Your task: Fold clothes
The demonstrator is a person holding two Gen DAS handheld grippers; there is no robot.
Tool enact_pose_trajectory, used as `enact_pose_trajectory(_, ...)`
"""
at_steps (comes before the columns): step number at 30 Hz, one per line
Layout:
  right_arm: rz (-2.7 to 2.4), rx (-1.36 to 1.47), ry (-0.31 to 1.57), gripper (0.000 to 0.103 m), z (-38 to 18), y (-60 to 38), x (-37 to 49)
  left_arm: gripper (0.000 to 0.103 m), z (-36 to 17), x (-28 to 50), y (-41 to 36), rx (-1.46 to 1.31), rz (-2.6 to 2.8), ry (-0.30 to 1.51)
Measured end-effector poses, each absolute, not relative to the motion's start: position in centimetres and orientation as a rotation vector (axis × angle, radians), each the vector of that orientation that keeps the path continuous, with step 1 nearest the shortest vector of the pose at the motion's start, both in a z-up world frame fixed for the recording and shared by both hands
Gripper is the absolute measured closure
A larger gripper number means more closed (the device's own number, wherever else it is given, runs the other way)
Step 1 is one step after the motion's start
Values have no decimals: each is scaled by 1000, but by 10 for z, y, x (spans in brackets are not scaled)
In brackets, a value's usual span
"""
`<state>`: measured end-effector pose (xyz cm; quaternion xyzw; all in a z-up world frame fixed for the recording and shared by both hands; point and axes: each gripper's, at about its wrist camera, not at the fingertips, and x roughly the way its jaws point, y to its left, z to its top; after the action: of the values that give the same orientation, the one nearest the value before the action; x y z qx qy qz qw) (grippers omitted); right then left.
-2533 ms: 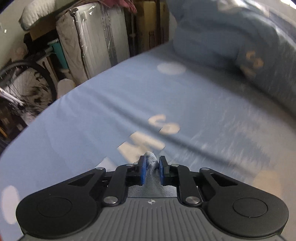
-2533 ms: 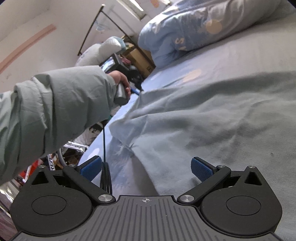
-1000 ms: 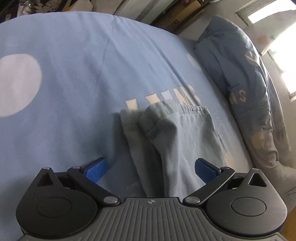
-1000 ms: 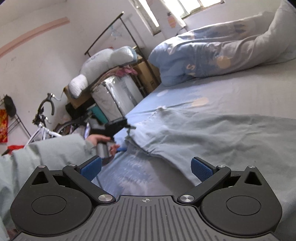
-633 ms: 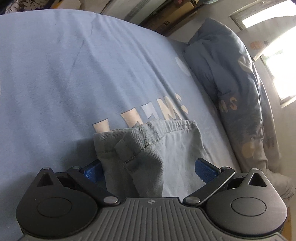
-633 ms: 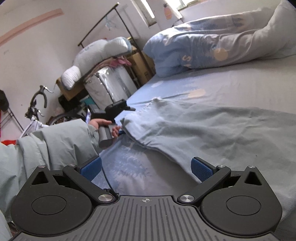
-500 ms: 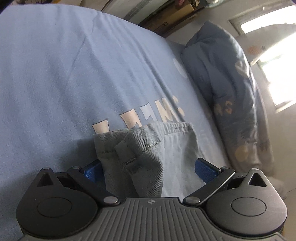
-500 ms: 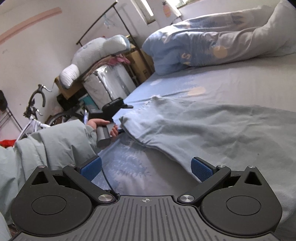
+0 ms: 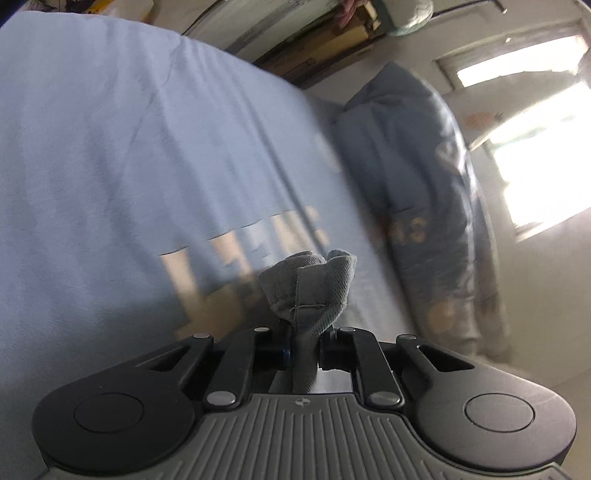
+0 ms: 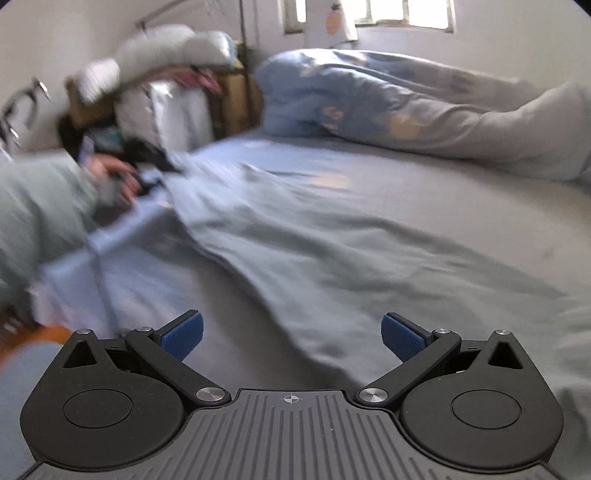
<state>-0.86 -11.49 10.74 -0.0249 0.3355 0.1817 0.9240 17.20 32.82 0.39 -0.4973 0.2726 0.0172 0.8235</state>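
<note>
A grey-blue garment lies spread over the blue bed sheet. In the left wrist view my left gripper is shut on a bunched hem corner of the garment, which sticks up between the jaws. In the right wrist view my right gripper stands open low over the garment's near part, nothing between its blue pads. The left gripper shows blurred at the garment's far left corner, held by a hand in a pale green sleeve.
A rolled blue duvet lies along the far side of the bed. Beyond the bed's left edge stand a wrapped suitcase, cardboard boxes and a plush toy. A window is behind.
My left gripper has shut on the garment's hem corner, which lay loose between open jaws half a second ago. The right gripper has swung to the right and stays open; both views are motion-blurred.
</note>
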Motion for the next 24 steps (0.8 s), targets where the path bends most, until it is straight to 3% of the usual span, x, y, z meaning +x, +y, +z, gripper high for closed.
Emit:
enact_pose_trajectory(10,101,-568,709,0,35,-124,-25,88,25,163,332,-1166,-41,479)
enact_pose_trajectory(16,112,-613,694,6,34,-122,-15,88,28,160,330,-1176,-52,459)
enact_pose_trajectory(17,114,-620,692,20,33,-122,-13,88,27,161,330,-1178,-49,457)
enact_pose_trajectory(18,115,-628,689,45,33,-121,-11,88,27,162,330,-1181,-48,456)
enact_pose_trajectory(19,117,-635,687,57,33,-121,-9,88,26,162,331,-1186,-49,455)
enact_pose_trajectory(21,121,-650,682,74,32,-120,-6,88,24,163,334,-1194,-48,453)
enact_pose_trajectory(24,126,-672,674,82,31,-119,-1,87,22,163,338,-1210,-55,447)
